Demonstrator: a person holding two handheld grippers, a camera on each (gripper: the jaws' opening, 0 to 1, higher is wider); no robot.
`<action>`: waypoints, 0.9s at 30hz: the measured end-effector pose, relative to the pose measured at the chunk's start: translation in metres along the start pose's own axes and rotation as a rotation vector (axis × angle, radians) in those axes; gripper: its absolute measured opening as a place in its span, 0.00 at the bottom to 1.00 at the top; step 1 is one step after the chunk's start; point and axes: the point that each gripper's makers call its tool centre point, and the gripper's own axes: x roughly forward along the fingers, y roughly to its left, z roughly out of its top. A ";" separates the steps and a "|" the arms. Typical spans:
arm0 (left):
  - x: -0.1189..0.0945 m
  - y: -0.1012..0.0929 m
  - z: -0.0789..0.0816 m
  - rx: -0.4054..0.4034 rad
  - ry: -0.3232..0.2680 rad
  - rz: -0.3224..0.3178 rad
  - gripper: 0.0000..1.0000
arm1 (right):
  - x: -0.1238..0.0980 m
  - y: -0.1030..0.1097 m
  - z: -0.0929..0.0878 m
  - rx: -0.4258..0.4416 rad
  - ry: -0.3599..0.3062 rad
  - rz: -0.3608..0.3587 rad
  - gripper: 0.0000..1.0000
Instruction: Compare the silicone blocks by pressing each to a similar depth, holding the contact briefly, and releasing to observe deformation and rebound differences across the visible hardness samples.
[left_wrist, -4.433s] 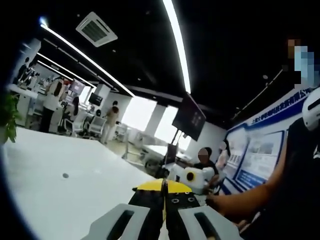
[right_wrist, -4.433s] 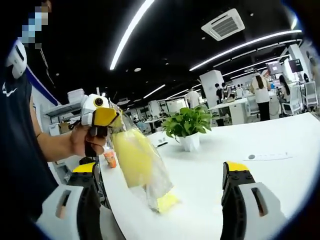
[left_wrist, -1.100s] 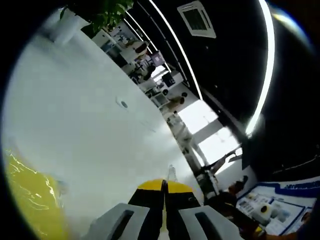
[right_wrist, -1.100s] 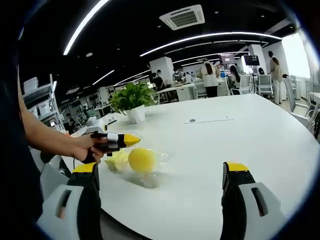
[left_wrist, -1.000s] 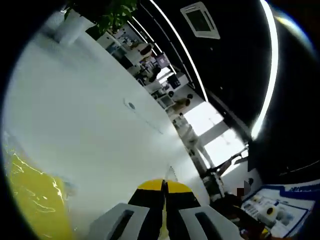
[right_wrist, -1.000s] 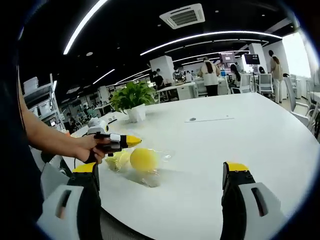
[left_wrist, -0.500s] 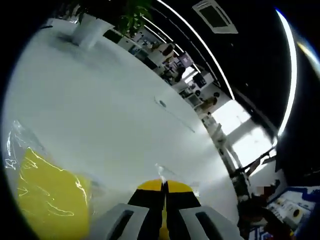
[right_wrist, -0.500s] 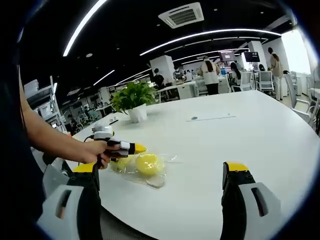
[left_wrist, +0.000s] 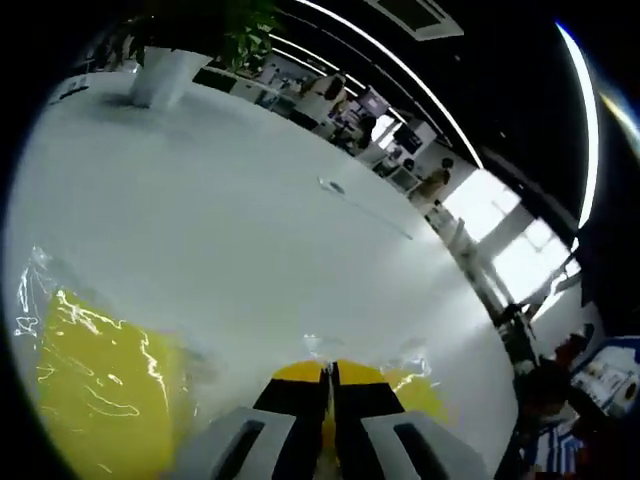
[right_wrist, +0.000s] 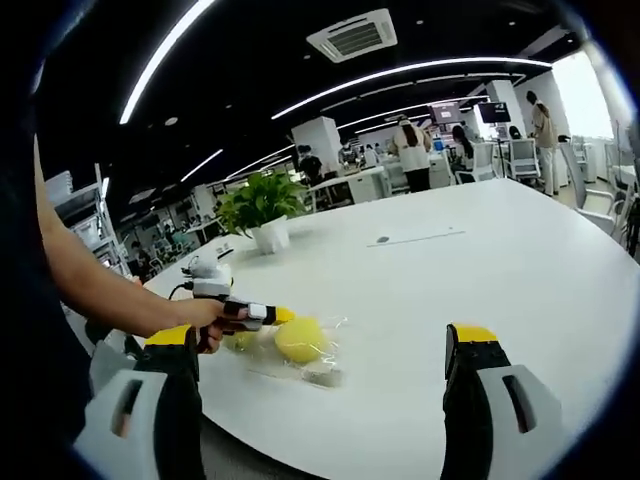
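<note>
Claw left (right_wrist: 283, 316), clenched, reaches my bagged yellow silicone blocks (right_wrist: 302, 340); right claw (right_wrist: 320, 400) gapes; pressing hardly begun.

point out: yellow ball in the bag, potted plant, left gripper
yellow ball (right_wrist: 301, 340), right gripper view: middle of its rounded front, inside the clear bag.
potted plant (right_wrist: 270, 236), right gripper view: front of its white pot.
left gripper (right_wrist: 285, 316), right gripper view: yellow tips, beside the ball.

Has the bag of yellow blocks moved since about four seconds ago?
Yes. The bag, then hanging from the left tongs, now lies on the white table near the plant.
</note>
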 end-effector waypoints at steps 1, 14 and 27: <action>0.000 0.002 0.001 0.052 0.004 0.013 0.06 | 0.001 -0.001 0.000 0.006 0.000 -0.002 0.96; -0.022 -0.019 0.039 0.439 -0.028 -0.093 0.86 | 0.018 0.012 0.004 -0.035 0.029 0.025 0.96; -0.111 -0.013 0.082 0.471 -0.104 -0.272 1.00 | 0.037 0.006 0.011 -0.209 0.122 0.039 0.96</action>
